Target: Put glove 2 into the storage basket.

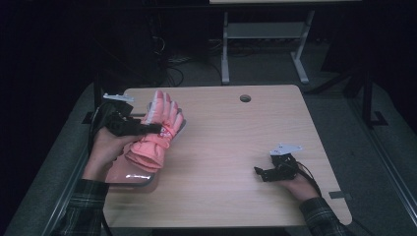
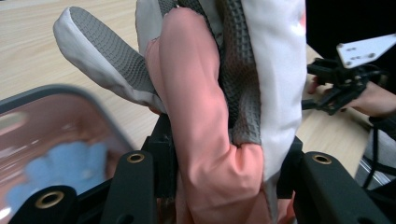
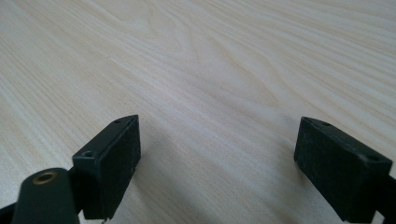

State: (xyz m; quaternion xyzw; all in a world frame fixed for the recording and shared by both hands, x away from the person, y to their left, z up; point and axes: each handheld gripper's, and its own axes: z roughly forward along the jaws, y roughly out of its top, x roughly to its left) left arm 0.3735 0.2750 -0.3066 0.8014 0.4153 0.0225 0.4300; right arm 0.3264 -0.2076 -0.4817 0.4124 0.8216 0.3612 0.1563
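Observation:
A salmon-pink glove (image 1: 156, 129) with a grey-and-white textured palm (image 2: 233, 84) is lifted at the table's left side. My left gripper (image 1: 147, 129) is shut on it, its black jaws pinching the glove's body from both sides (image 2: 224, 163). The glove's fingers point away from me. Under and beside it lies a pink tray (image 1: 129, 178) with a grey rim (image 2: 70, 91). My right gripper (image 1: 260, 172) rests low on the table's right side, open, with bare wood between its pads (image 3: 112, 163).
The light wooden table (image 1: 231, 142) has a round cable hole (image 1: 245, 98) near its far edge. A blue shape (image 2: 56, 170) lies inside the tray. A metal desk frame (image 1: 265, 44) stands on the floor beyond the table.

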